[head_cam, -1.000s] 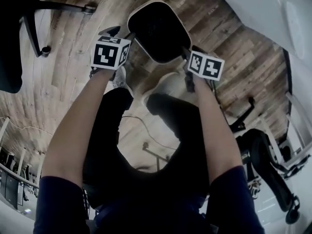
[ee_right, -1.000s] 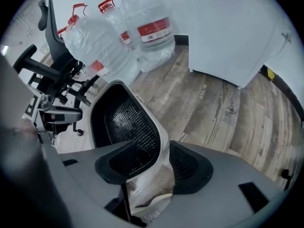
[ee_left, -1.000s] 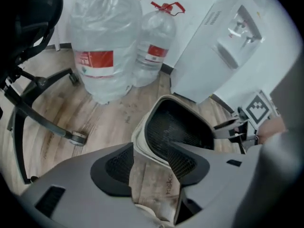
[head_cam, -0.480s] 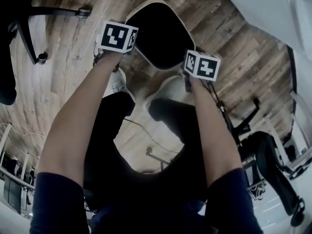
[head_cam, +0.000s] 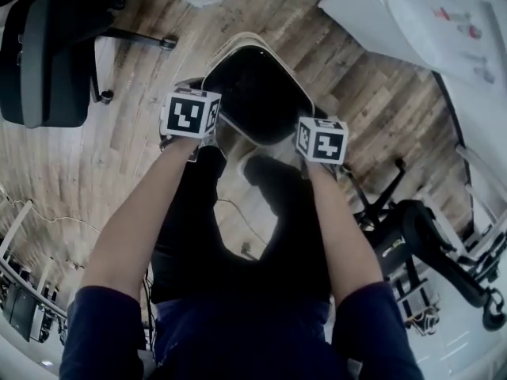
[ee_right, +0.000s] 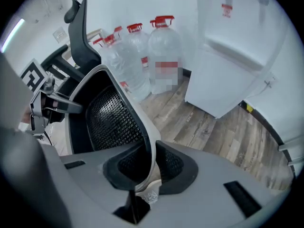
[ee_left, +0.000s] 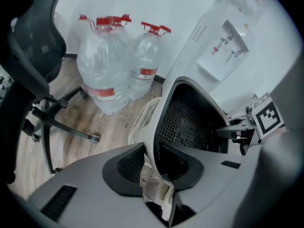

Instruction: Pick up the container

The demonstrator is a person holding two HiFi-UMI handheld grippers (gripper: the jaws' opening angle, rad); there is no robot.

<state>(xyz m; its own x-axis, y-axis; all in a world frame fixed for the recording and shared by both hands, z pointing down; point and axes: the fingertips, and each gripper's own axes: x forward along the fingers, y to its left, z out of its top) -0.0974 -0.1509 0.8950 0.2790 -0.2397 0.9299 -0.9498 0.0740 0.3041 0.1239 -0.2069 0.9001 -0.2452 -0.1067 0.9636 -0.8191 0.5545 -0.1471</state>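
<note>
The container (head_cam: 253, 85) is a white-rimmed bin with a black mesh inside, held up above the wooden floor between both hands. My left gripper (head_cam: 190, 113) clamps its left rim. In the left gripper view the two pads (ee_left: 154, 175) press on the white rim of the container (ee_left: 185, 122), with a crumpled pale scrap just below them. My right gripper (head_cam: 321, 139) grips the opposite rim, and its jaws (ee_right: 147, 172) squeeze the container's wall (ee_right: 114, 118). Both pairs of jaws have just been closing with the rim between them.
Large water bottles (ee_left: 102, 65) stand against the wall beside a white water dispenser (ee_left: 223, 46). A black office chair (head_cam: 47, 62) is at the left and another chair base (head_cam: 428, 244) at the right. A white tabletop (head_cam: 412, 22) fills the upper right. The person's legs are below the container.
Both grippers have closed onto the container's rim and risen with it. The container now hangs off the floor, and the head view has shifted to show more of the room.
</note>
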